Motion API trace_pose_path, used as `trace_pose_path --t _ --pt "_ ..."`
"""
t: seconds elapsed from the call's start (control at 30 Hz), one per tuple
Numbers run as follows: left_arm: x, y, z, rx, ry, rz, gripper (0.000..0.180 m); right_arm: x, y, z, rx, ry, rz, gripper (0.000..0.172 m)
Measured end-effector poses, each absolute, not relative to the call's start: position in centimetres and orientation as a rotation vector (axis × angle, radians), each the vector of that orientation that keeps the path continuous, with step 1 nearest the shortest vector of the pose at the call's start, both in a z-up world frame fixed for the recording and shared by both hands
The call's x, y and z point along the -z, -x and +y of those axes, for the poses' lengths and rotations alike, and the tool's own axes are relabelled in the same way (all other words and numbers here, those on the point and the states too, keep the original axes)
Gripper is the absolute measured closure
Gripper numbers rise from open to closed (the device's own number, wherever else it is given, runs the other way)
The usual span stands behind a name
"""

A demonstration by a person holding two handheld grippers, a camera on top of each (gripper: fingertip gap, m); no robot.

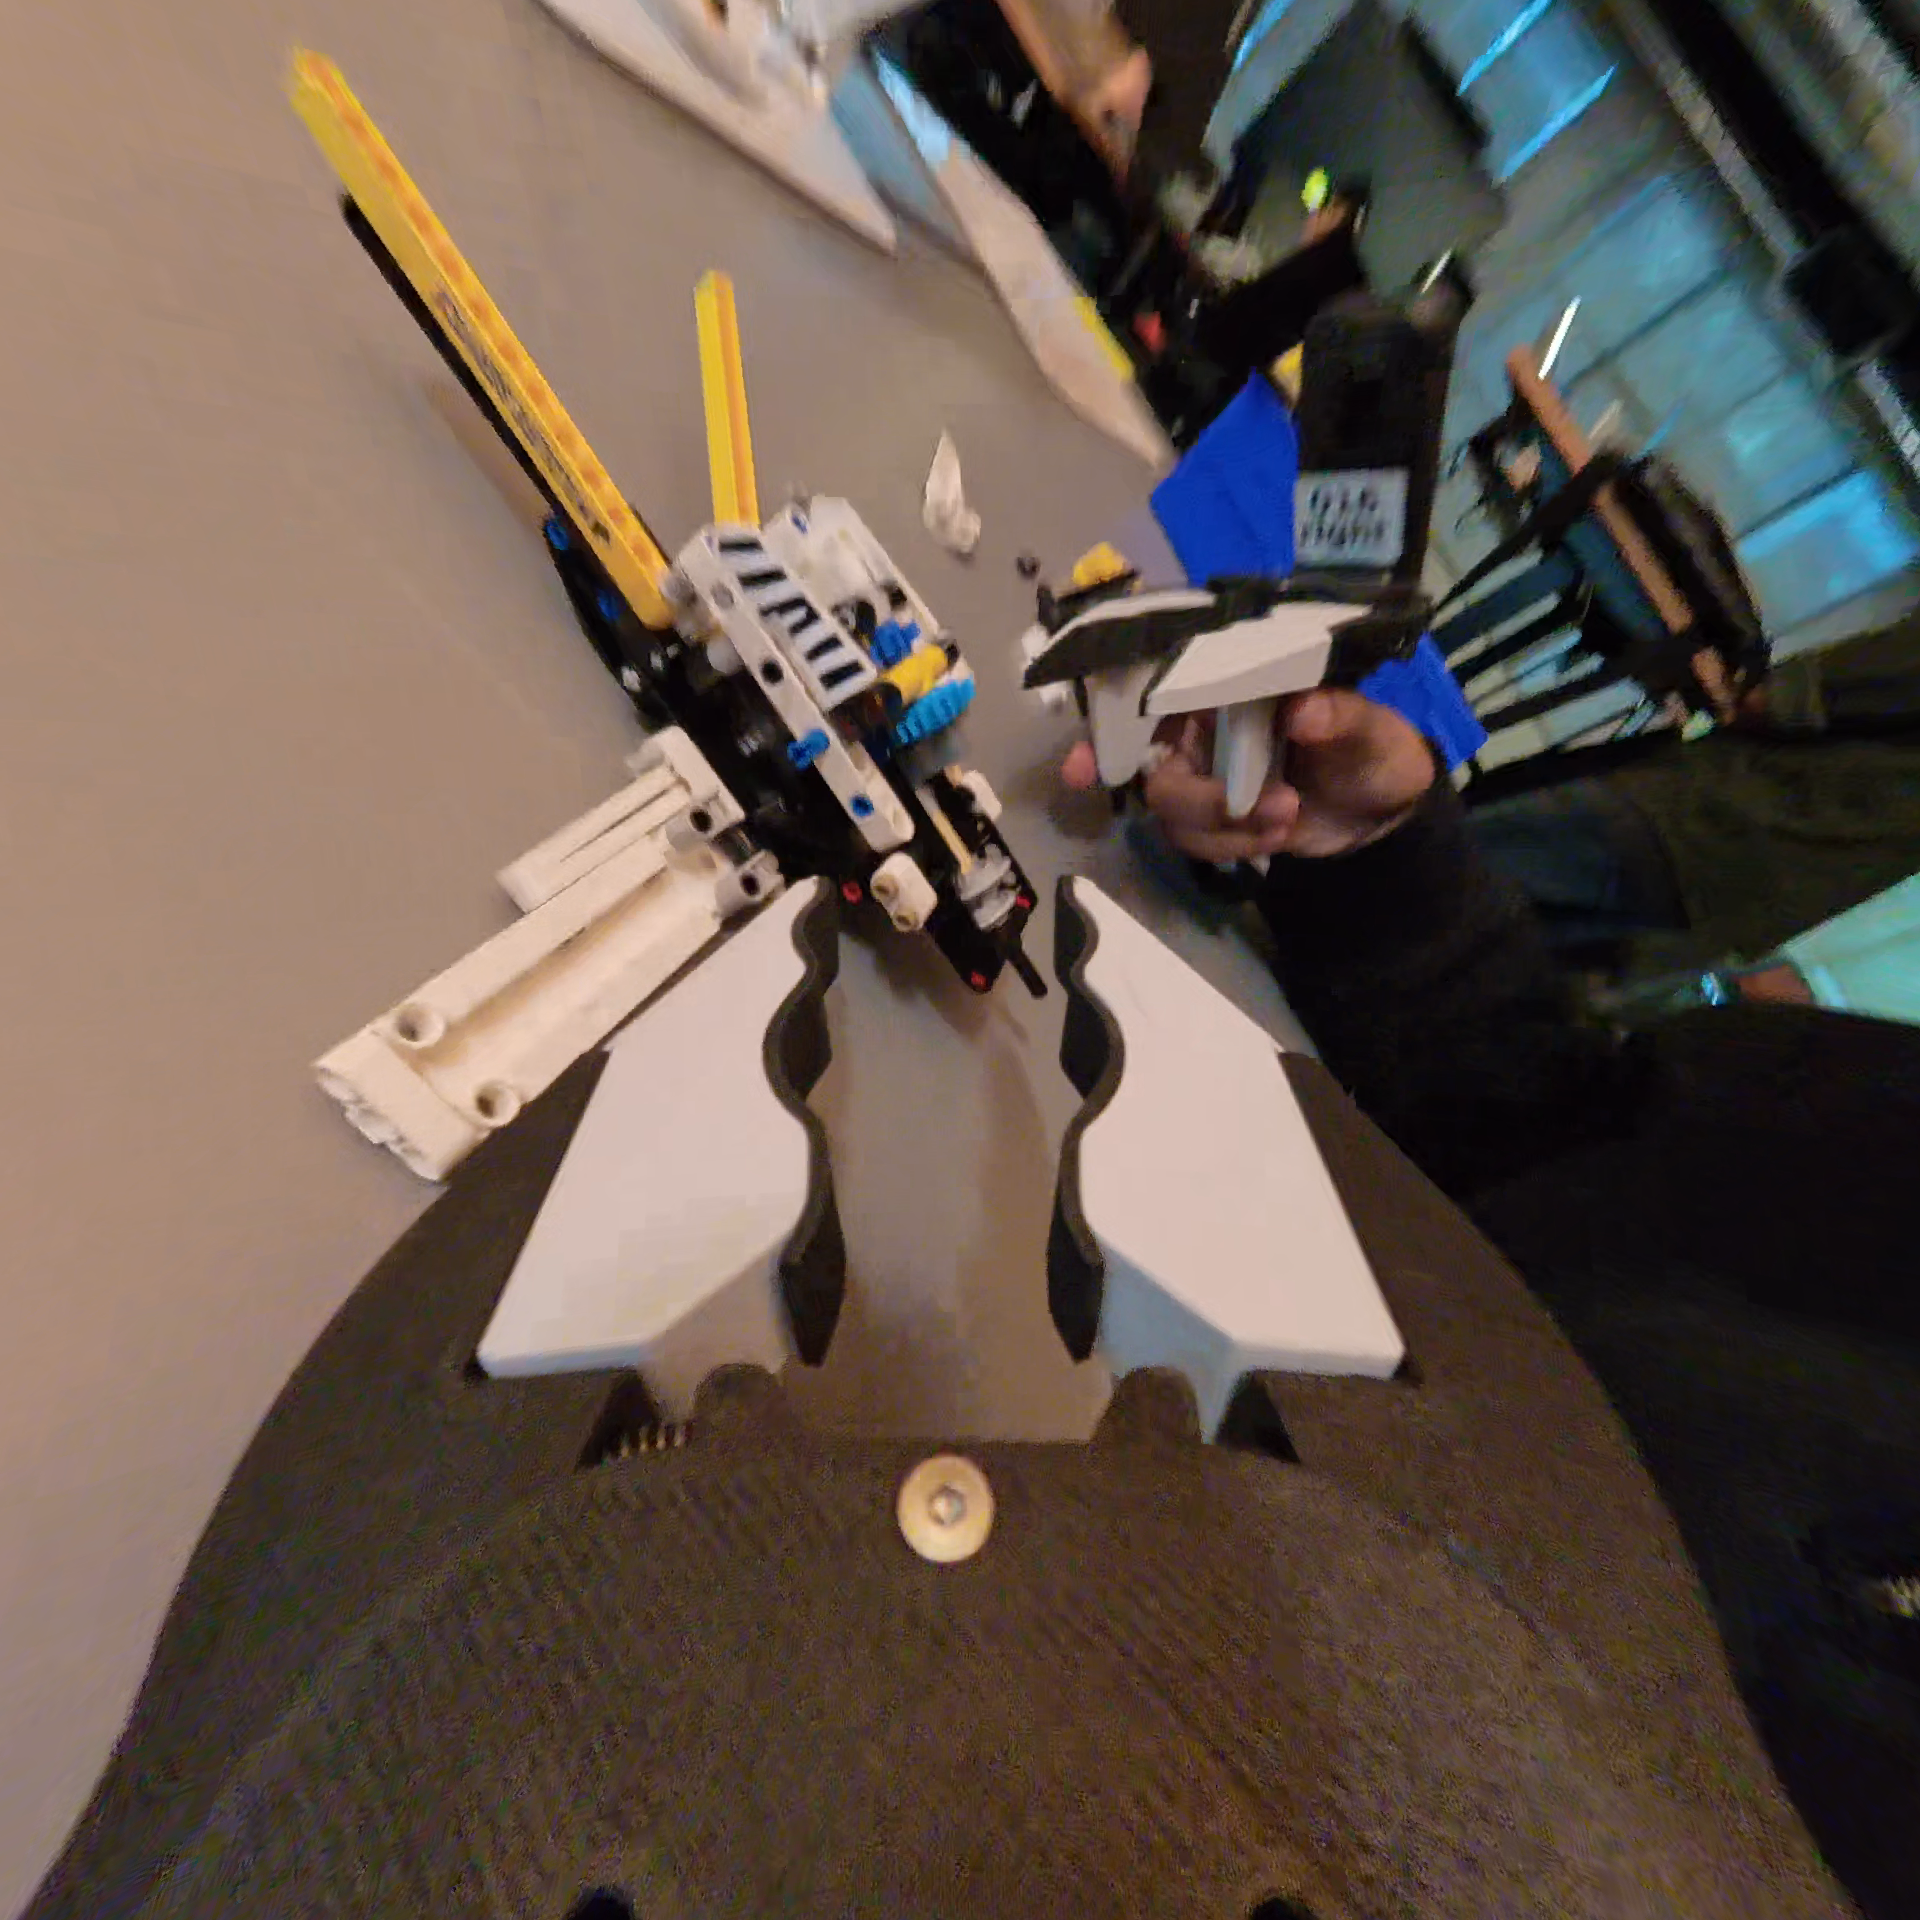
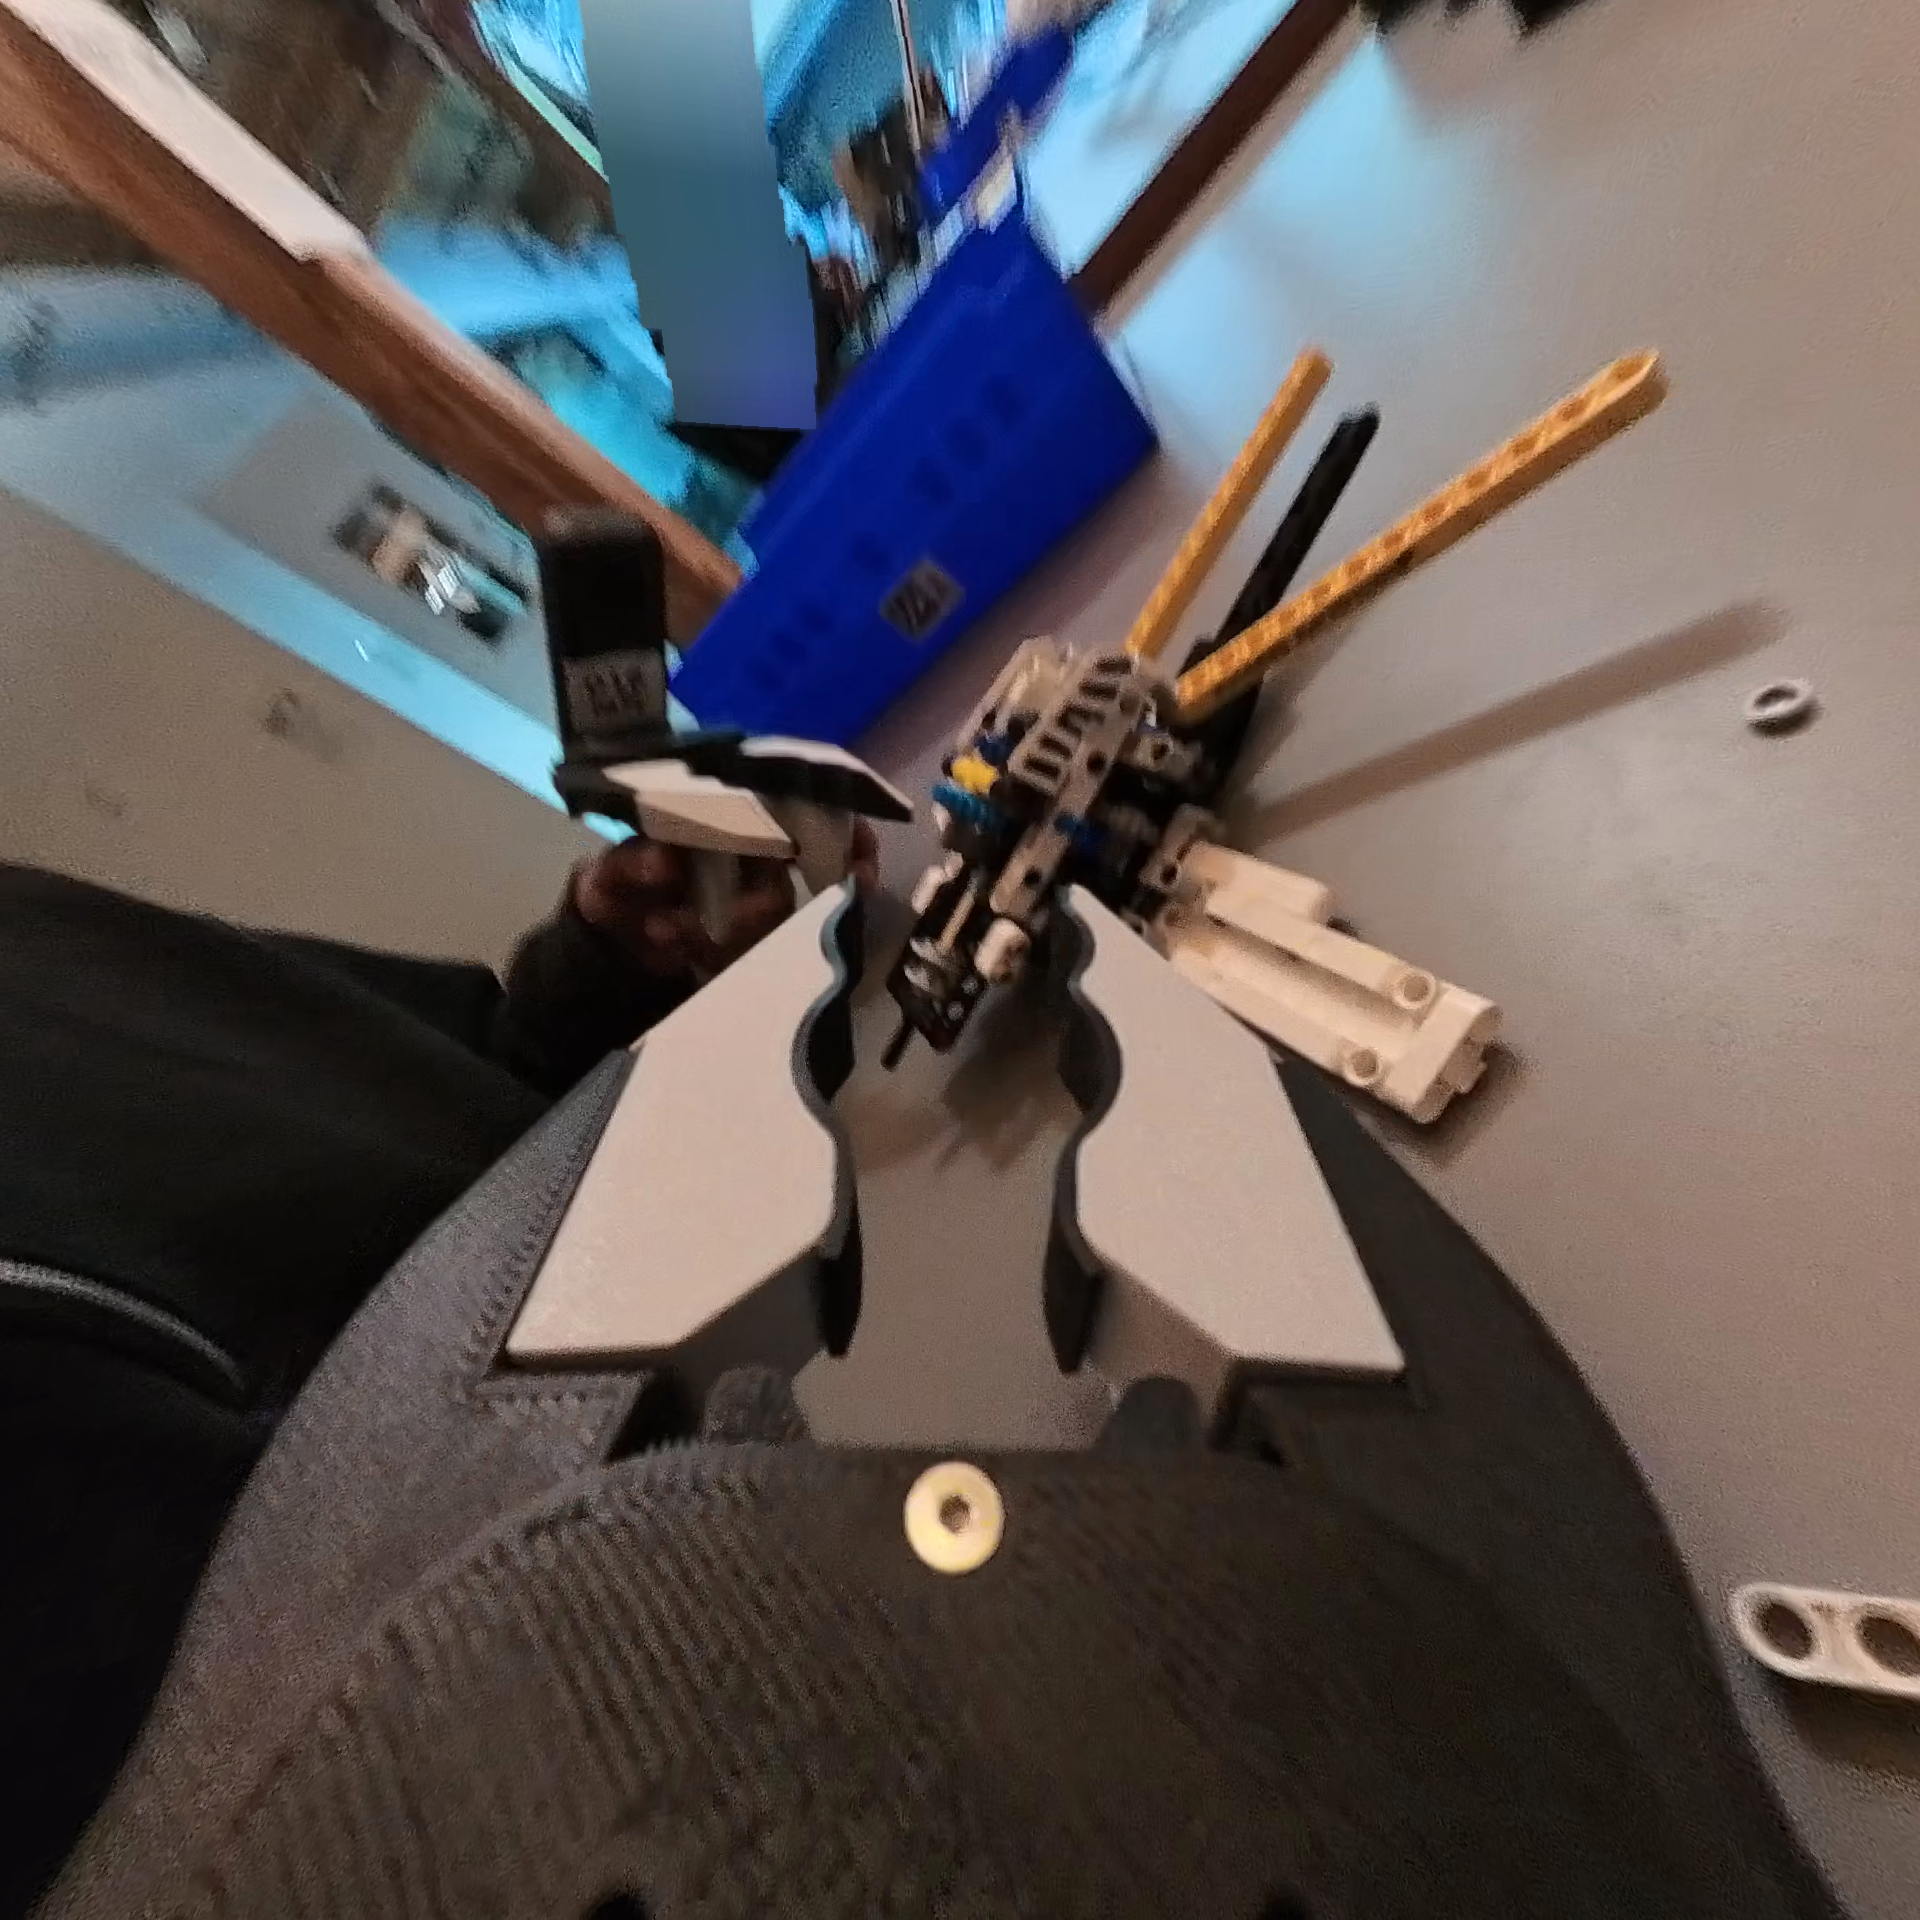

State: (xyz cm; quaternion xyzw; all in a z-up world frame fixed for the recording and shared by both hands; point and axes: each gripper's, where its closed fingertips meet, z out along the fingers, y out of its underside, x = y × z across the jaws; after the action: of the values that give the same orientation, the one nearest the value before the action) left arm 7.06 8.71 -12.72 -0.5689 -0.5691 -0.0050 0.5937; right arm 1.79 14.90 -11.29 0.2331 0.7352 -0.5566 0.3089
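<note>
Nearest the left wrist camera, the left gripper (image 1: 940,904) has its fingers (image 1: 727,1091) apart. The black lower end of a brick-built model (image 1: 821,665) shows between the tips, and neither pad is pressing on it. The right gripper (image 2: 961,914) is also spread, framing the same end without clamping it. The view is blurred, so contact cannot be told. The model rests on the grey surface (image 1: 208,623) with white panels (image 1: 499,1018) at its side. Farther off, its long yellow beams (image 1: 468,322) jut out and would probably tip it in a loose grip. A blue bin (image 2: 914,520) sits beyond.
</note>
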Motion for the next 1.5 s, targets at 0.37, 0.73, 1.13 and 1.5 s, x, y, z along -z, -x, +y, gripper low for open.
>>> trace_pose_path --t 0.37,0.73,1.13,1.5 --pt "15.1 -4.3 11.0 0.127 1.461 -1.326 0.154 14.8 -4.3 11.6 1.095 -0.507 2.004 0.157" --pt "13.7 -3.6 9.2 0.243 1.216 -1.328 0.168 12.4 -5.1 10.2 1.25 -0.525 1.987 0.164" --pt "12.0 -4.0 10.0 0.352 1.037 -1.312 0.168 11.4 -4.8 10.9 2.096 1.42 3.145 0.13" --pt "9.8 -5.4 10.1 0.31 1.035 -1.276 0.167 9.1 -7.1 10.7 2.273 1.697 3.034 0.165"
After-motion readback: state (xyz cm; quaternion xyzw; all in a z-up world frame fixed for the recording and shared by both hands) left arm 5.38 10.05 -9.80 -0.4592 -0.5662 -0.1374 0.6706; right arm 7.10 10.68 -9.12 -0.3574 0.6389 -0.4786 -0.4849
